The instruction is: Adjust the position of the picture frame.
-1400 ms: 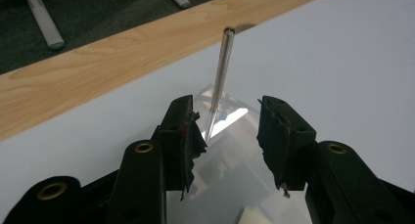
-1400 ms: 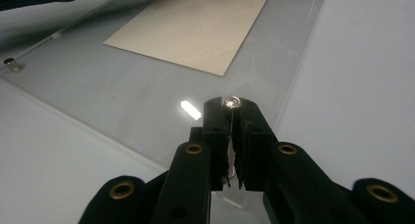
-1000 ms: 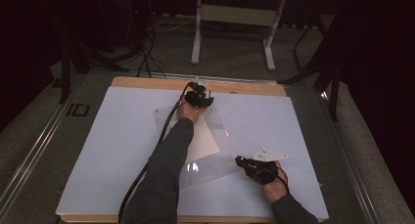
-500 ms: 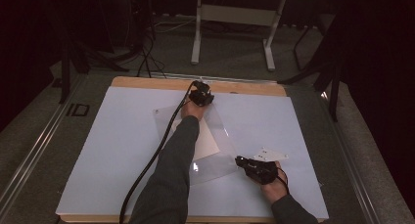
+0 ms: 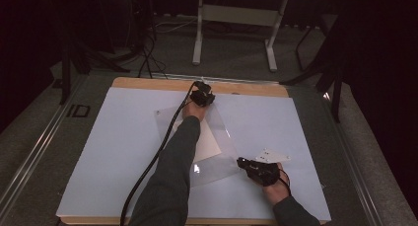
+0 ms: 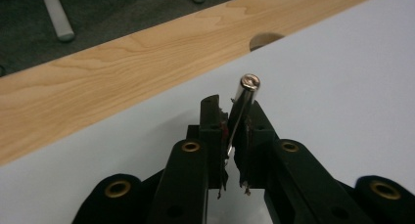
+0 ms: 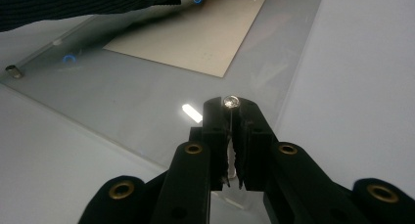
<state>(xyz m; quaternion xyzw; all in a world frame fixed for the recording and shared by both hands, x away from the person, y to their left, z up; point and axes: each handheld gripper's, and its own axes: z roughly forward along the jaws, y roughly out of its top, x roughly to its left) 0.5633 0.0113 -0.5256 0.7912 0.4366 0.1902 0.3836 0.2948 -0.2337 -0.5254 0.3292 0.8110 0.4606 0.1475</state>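
A clear plastic sheet lies on the white mat with a beige paper under it. My left gripper reaches to the sheet's far corner by the wooden edge. In the left gripper view the left gripper is shut on a shiny metal pin that sticks up past its tips; its jaws have just been closing on it. My right gripper is at the sheet's near right corner. In the right gripper view the right gripper is shut on a small round-headed metal pin.
A small white plate lies just right of the right gripper. The white mat covers a wooden table with a notch in its far edge. Another small pin stands at a sheet corner. Desk legs stand beyond.
The left gripper has edged slightly toward the table's far edge. The right hand and the sheet have stayed in place.
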